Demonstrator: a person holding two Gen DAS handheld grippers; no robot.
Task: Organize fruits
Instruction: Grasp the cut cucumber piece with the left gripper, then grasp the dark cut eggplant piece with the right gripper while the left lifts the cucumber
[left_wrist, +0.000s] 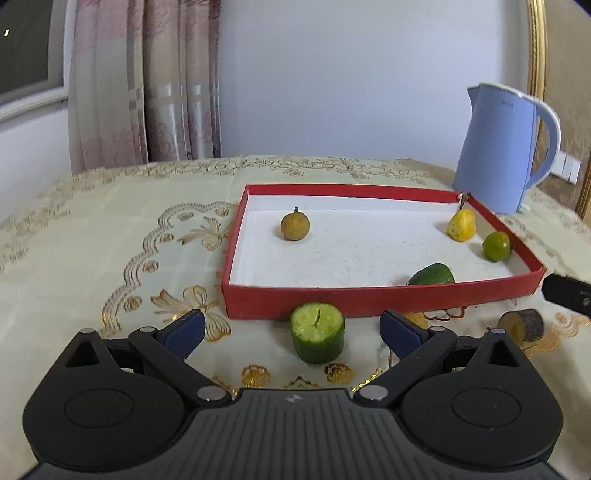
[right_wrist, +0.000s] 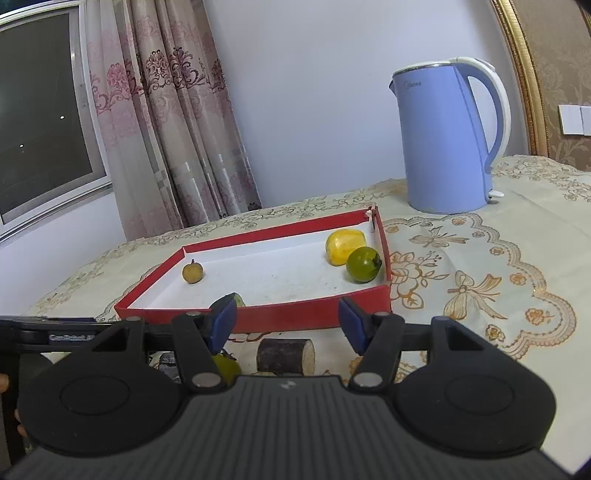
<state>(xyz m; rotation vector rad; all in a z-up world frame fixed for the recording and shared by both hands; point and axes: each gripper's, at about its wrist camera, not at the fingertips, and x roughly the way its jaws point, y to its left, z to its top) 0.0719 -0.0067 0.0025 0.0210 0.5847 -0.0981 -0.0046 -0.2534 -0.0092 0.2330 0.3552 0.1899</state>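
A red tray (left_wrist: 369, 301) with a white floor holds a brown round fruit (left_wrist: 294, 226), a yellow fruit (left_wrist: 461, 225), a green round fruit (left_wrist: 496, 246) and a green piece (left_wrist: 432, 275). In front of it a cut cucumber stub (left_wrist: 317, 332) stands on the cloth. My left gripper (left_wrist: 291, 330) is open around the stub, with a gap on each side. My right gripper (right_wrist: 288, 319) is open just before the tray's (right_wrist: 314, 310) near wall. A dark cylinder piece (right_wrist: 286, 356) lies on the cloth below and between its fingers, untouched. A yellow-green fruit (right_wrist: 225, 367) is partly hidden behind its left finger.
A blue kettle (right_wrist: 447, 136) stands behind the tray's far right corner. The embroidered tablecloth (right_wrist: 498, 258) runs bare to the right of the tray. The left gripper's body (right_wrist: 48, 336) and a hand (right_wrist: 3, 384) fill the right wrist view's left edge. Curtains and a wall lie behind.
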